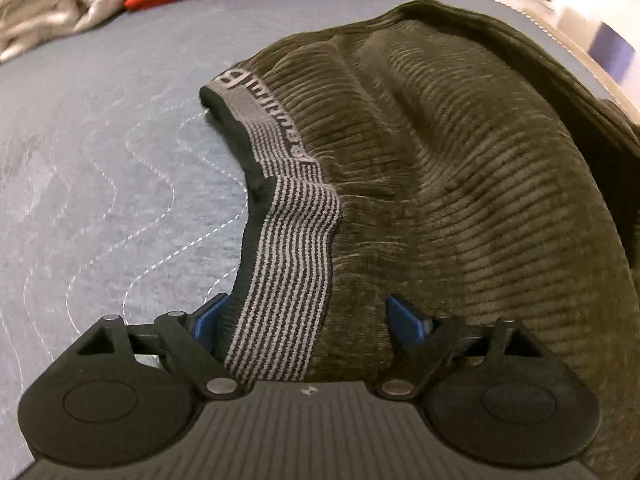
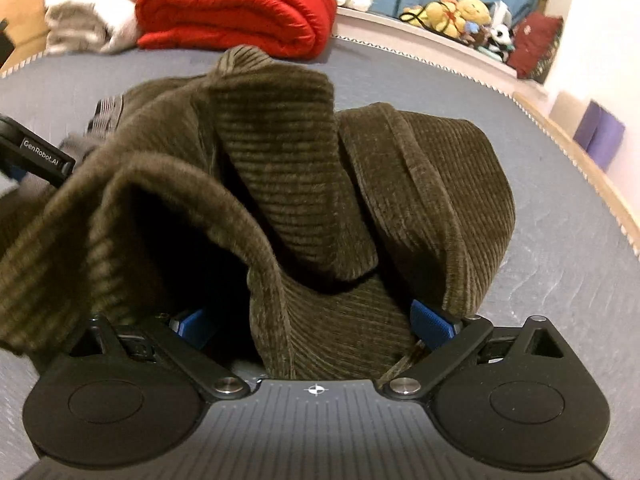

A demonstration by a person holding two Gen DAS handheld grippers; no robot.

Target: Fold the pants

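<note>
Olive corduroy pants lie on a grey quilted bed, with a grey-and-black striped waistband. My left gripper straddles the waistband, blue pads on either side and wide apart, cloth filling the gap. In the right wrist view the pants are bunched in raised folds. My right gripper has a fold of corduroy between its spread blue pads. The left gripper's body shows at the left edge.
A red folded quilt and a cream blanket lie at the far end of the bed. Stuffed toys sit on a ledge behind. The bed's right edge runs close to the pants. A purple box stands beyond it.
</note>
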